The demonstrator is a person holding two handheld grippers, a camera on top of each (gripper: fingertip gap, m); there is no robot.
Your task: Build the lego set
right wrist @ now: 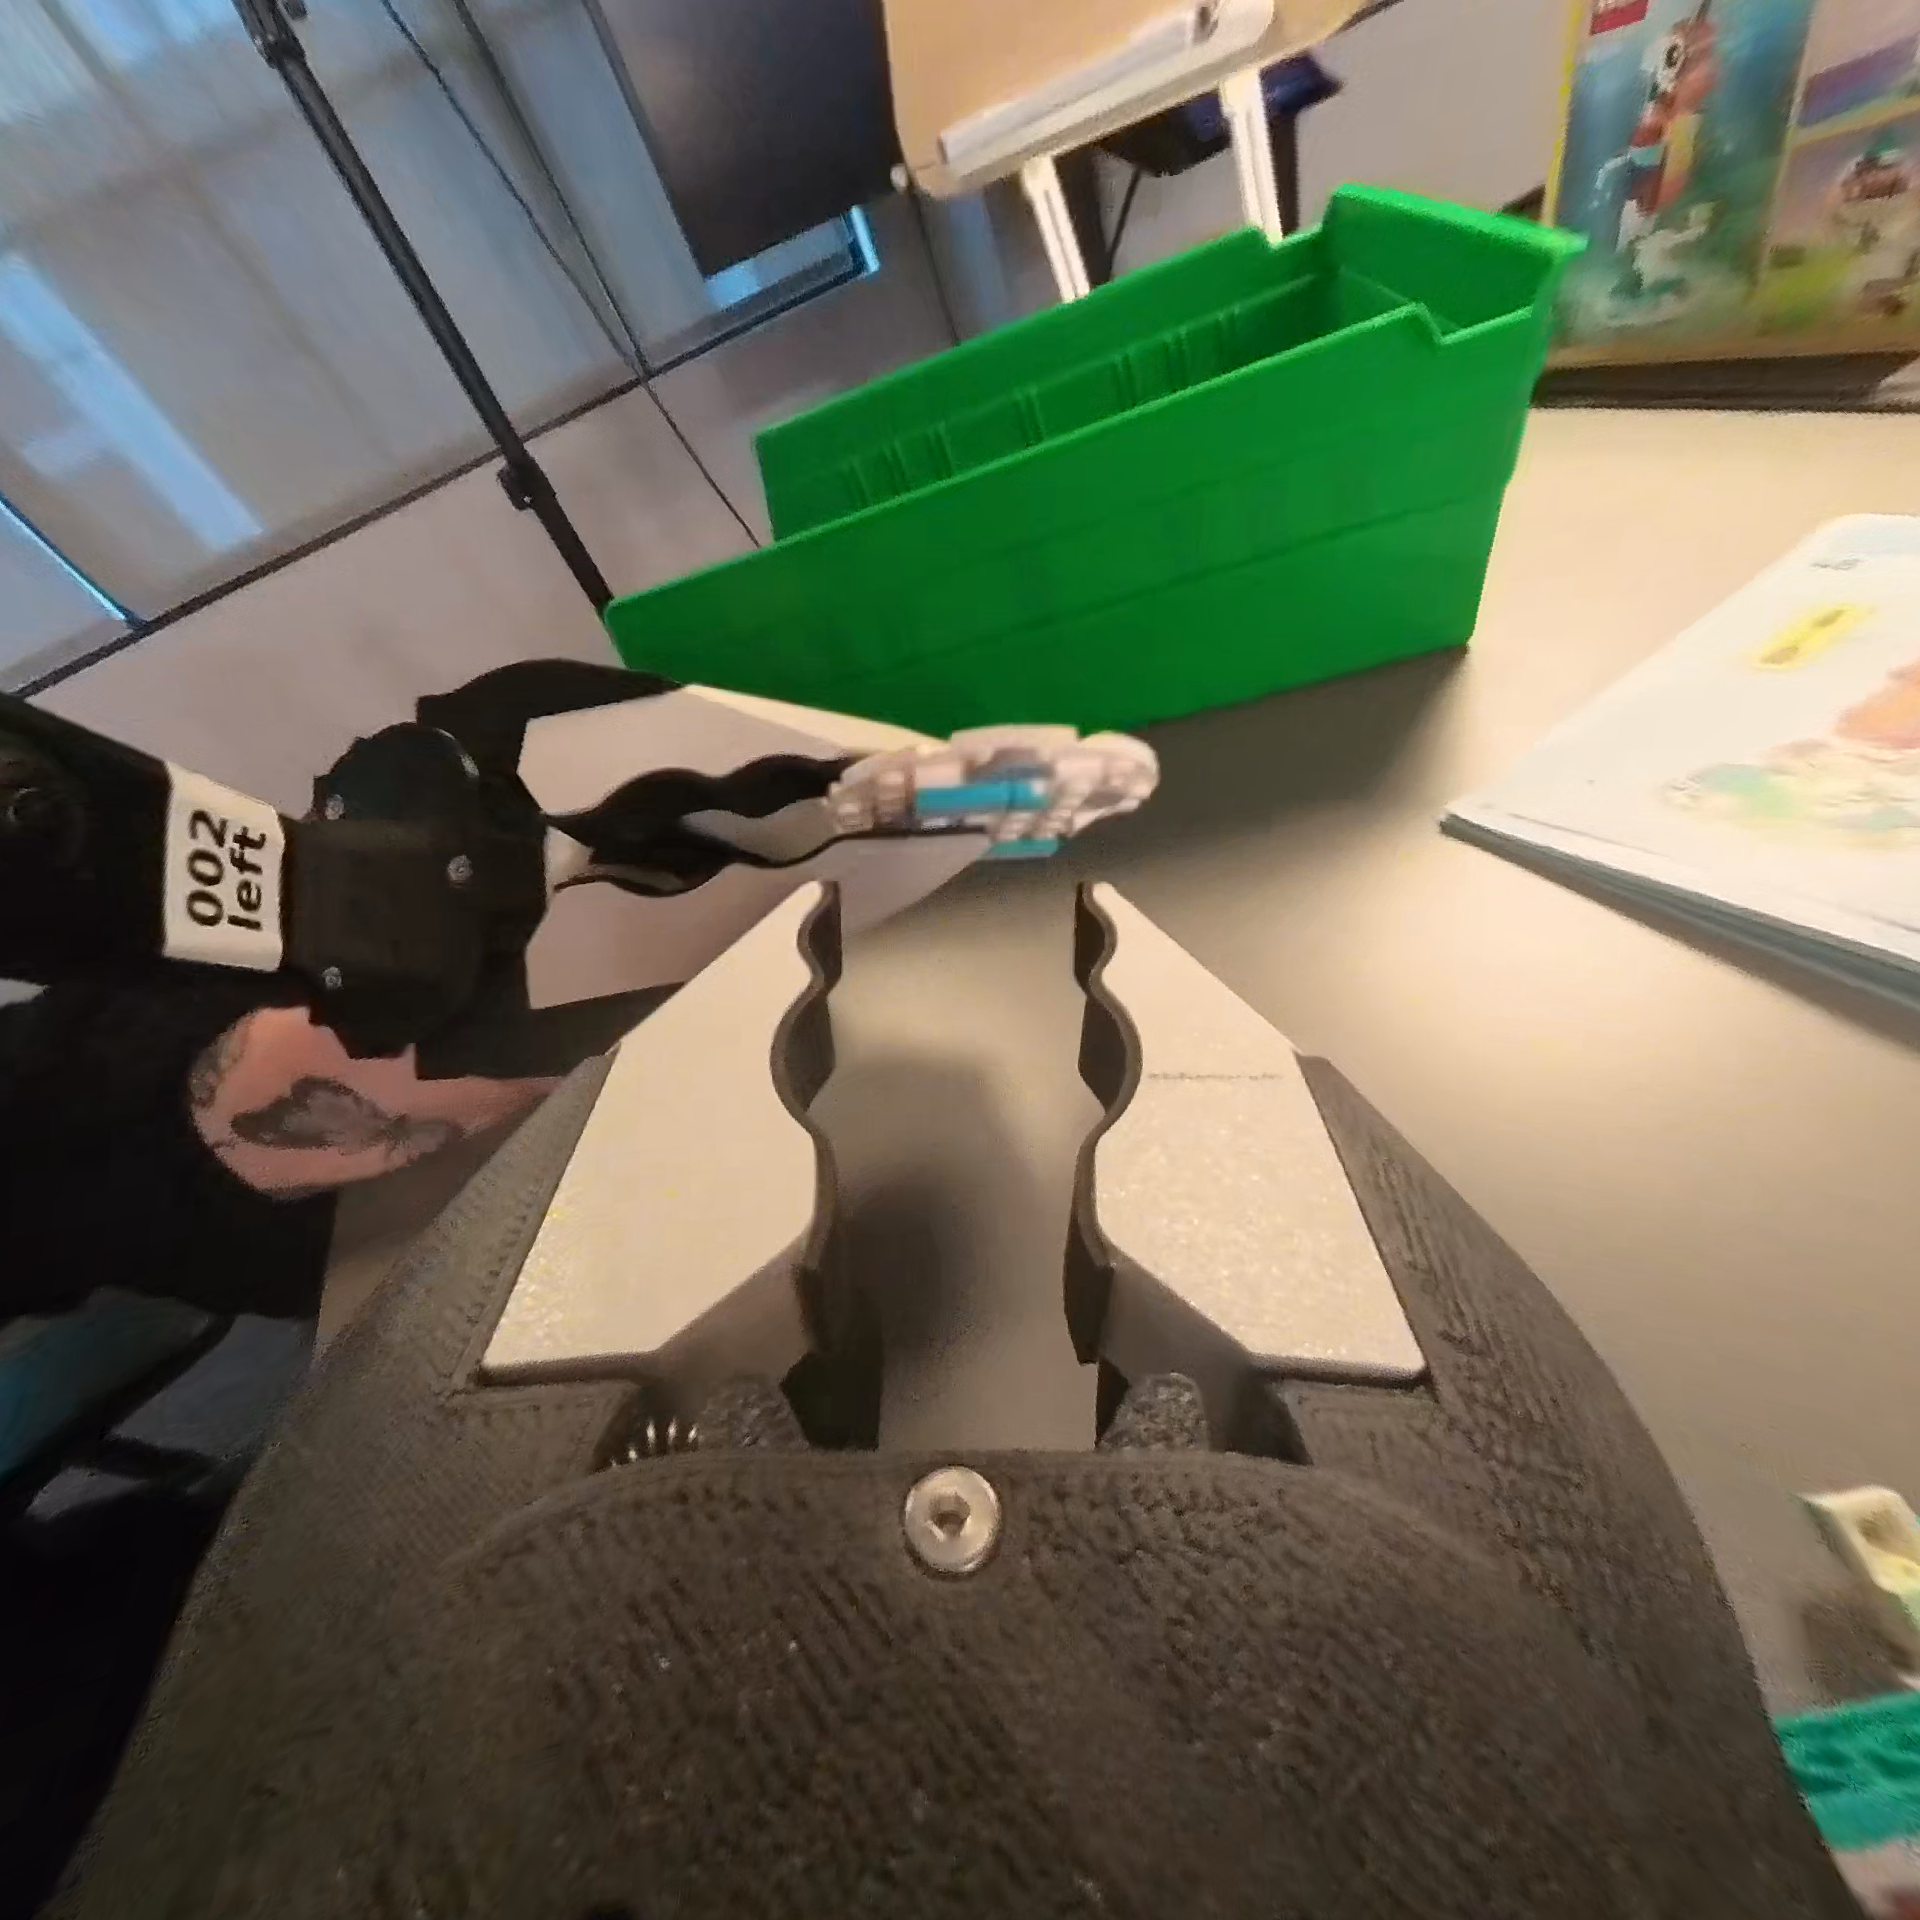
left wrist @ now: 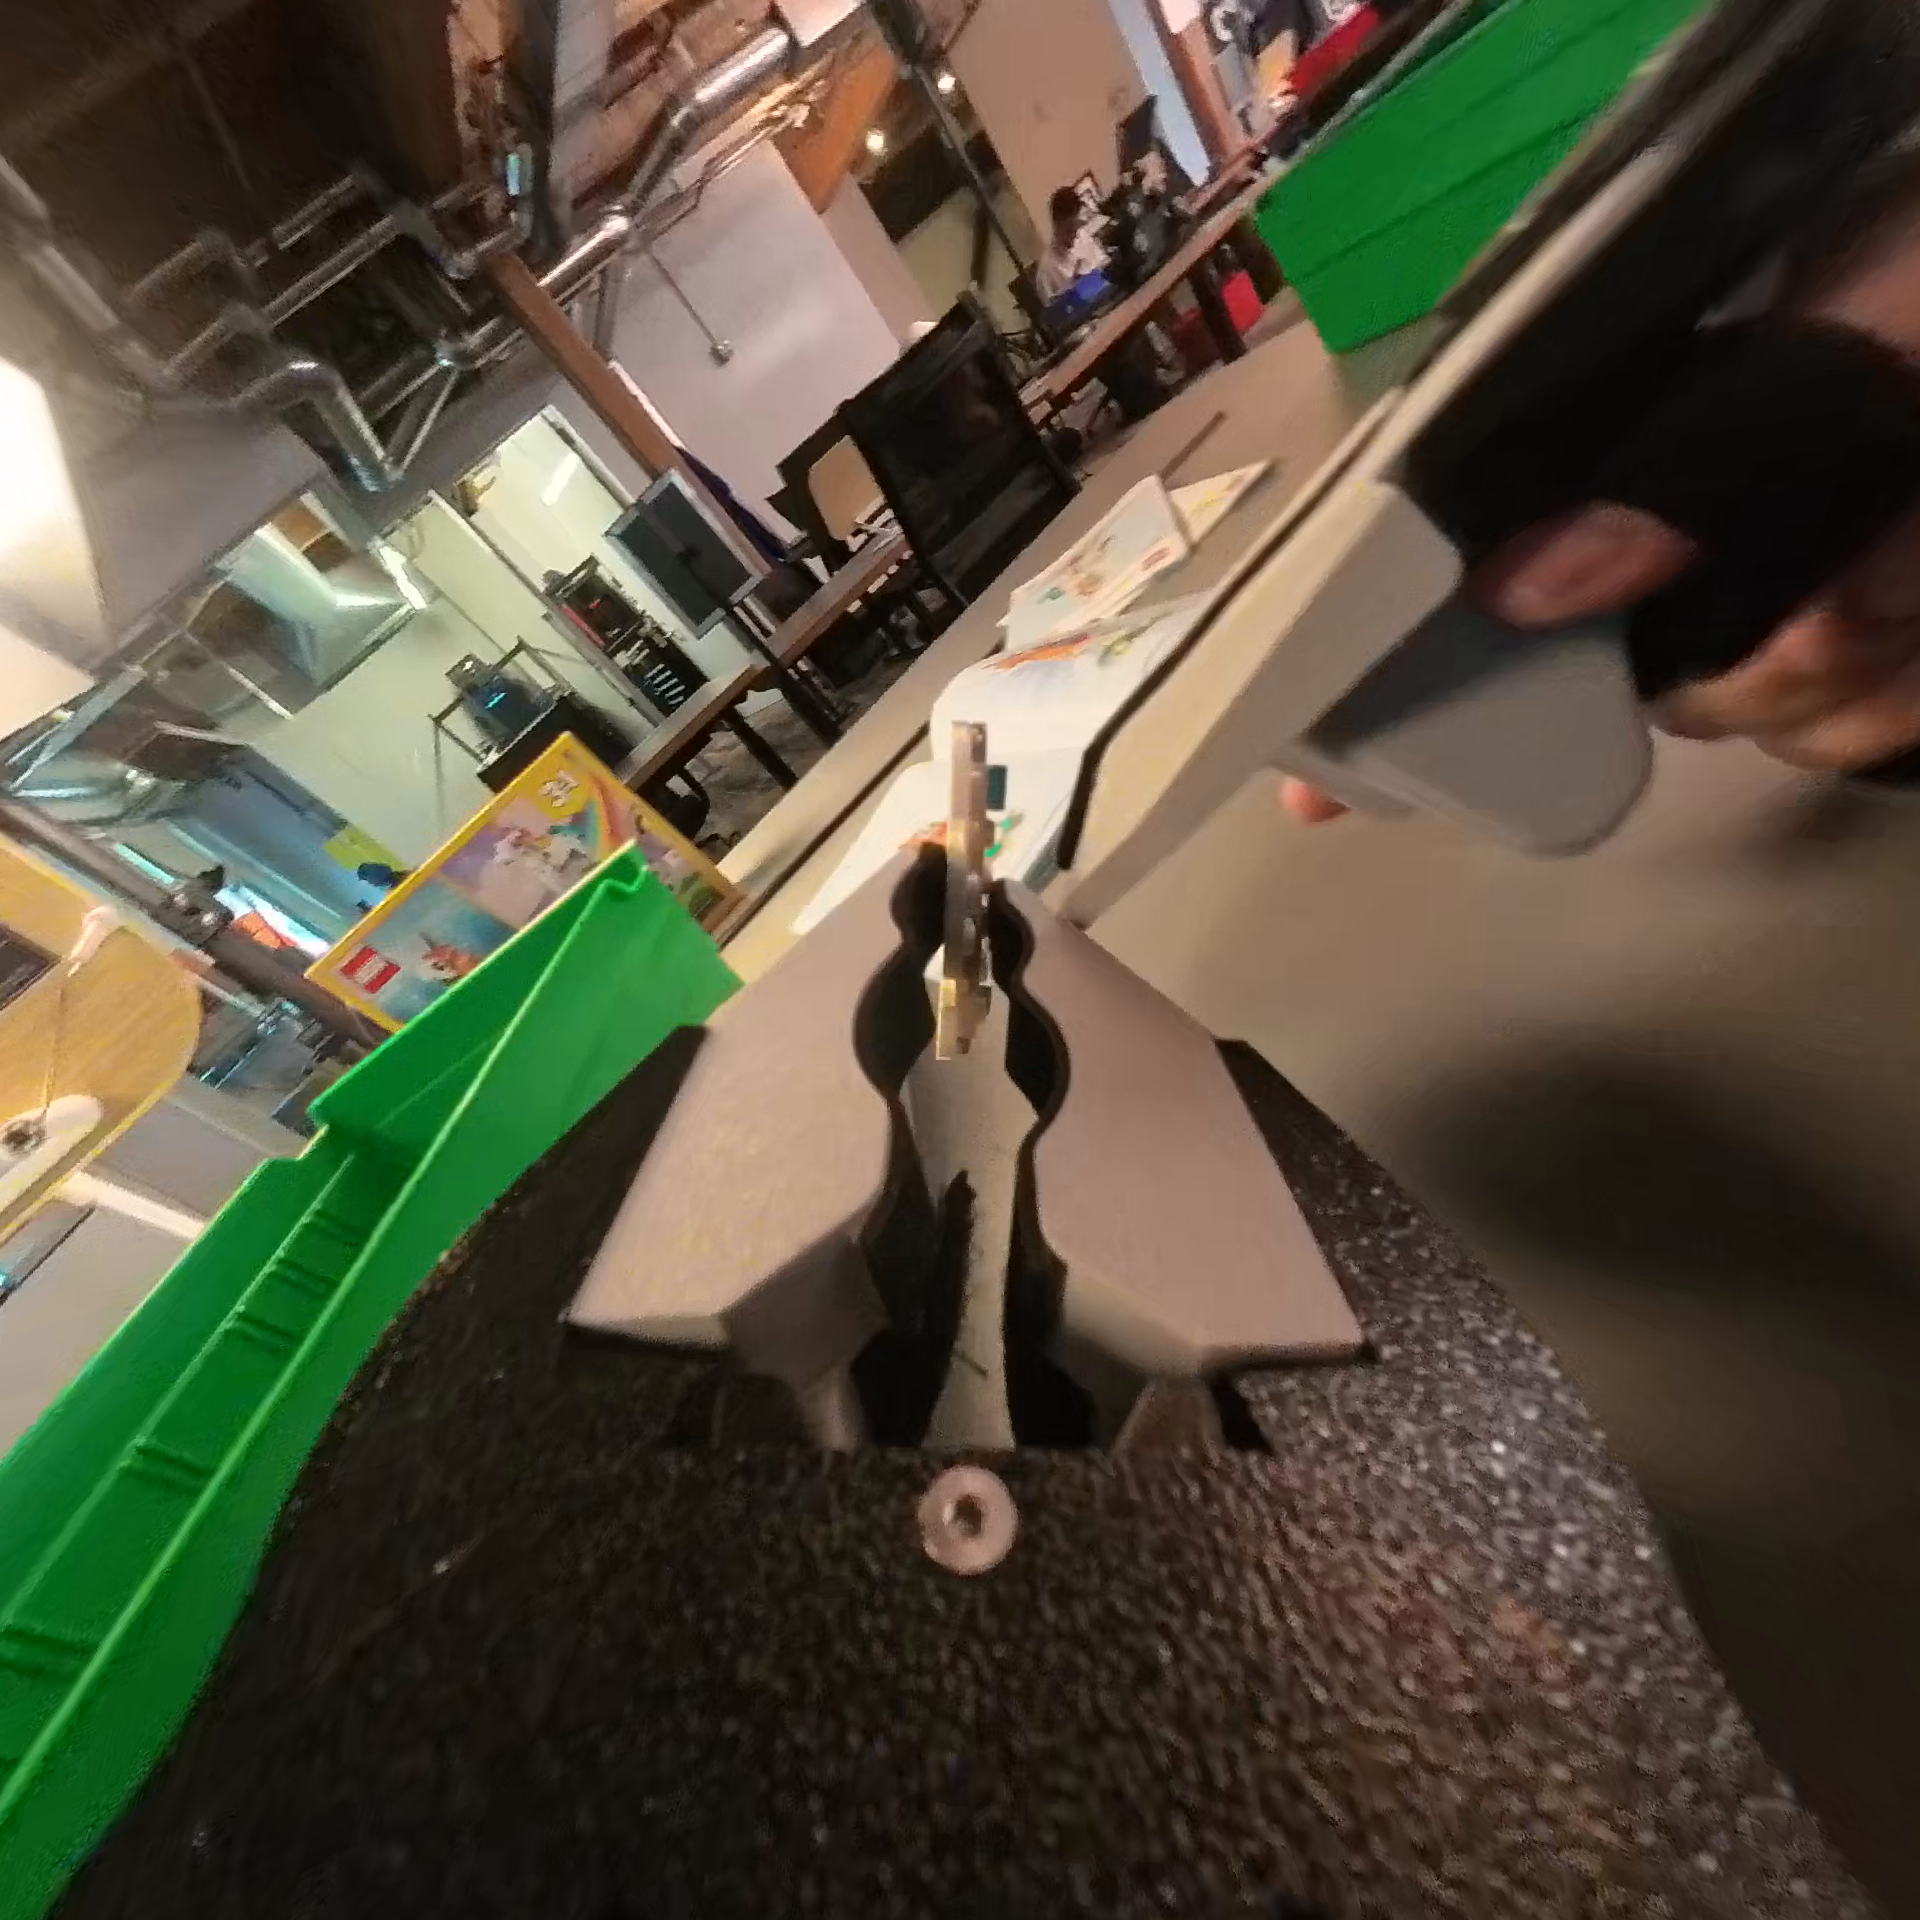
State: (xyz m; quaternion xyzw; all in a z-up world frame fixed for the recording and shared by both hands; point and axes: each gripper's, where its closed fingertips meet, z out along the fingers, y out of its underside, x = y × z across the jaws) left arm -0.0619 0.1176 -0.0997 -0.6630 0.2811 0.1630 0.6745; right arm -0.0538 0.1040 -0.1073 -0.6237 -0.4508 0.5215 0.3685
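A flat, pale grey-and-white plastic brick assembly with teal pieces [right wrist: 1003,795], edge-on in the left wrist view, is pinched between the black wavy pads of the left gripper [right wrist: 842,800], above the grey table [right wrist: 1455,1091]. At its 6 o'clock the right gripper [right wrist: 951,925] stands open, holding nothing. A green plastic bin [right wrist: 1143,582] sits at 12 o'clock, an open instruction booklet [right wrist: 1714,758] at 3 o'clock.

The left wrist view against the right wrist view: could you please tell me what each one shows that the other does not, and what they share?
Only the left wrist view shows the room beyond: ducts, desks, a black chair, and a hand on the right gripper.

Only the right wrist view shows the right gripper open, and a tripod.

Both show the left gripper shut on a flat brick piece, the green bin, the toy box and booklets.
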